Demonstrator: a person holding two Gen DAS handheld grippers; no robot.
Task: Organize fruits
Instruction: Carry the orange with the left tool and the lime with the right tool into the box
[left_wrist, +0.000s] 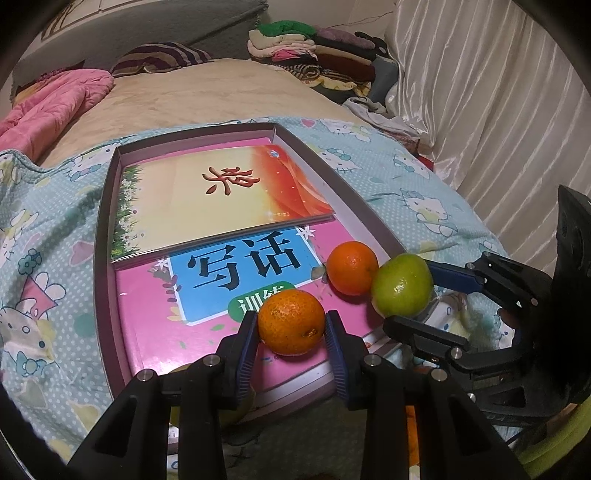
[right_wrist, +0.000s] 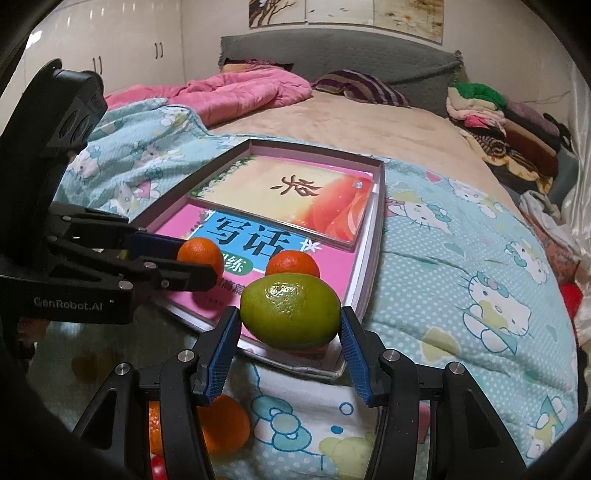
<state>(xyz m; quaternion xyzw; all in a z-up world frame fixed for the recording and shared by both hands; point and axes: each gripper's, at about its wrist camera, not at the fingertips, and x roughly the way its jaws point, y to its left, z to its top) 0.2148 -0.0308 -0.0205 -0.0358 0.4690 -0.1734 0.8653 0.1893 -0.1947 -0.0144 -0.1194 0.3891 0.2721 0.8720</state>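
Left gripper (left_wrist: 291, 325) jaws clamped on an orange mandarin (left_wrist: 291, 321) — both blue pads against its sides, fruit held just above the pink book (left_wrist: 207, 332). Right gripper (right_wrist: 290, 325) jaws clamped on a green citrus fruit (right_wrist: 290, 312), pads tight on either side, over the near corner of the same book. Second mandarin (left_wrist: 352, 267) lies loose on the pink cover, touching or just beside the green fruit in the left wrist view. Pink book sits inside a shallow cardboard box lid (left_wrist: 105, 206), with a thinner orange-and-cream booklet (left_wrist: 221, 195) on its far half. Box rests on a light-blue cartoon-cat blanket (left_wrist: 48, 258) spread on a bed. More fruit under the right gripper — an orange (right_wrist: 229, 421) on the blanket, partly hidden by the fingers. Farther off: pink quilt (right_wrist: 236, 92), striped pillow (right_wrist: 362, 86), folded clothes pile (right_wrist: 495, 110).
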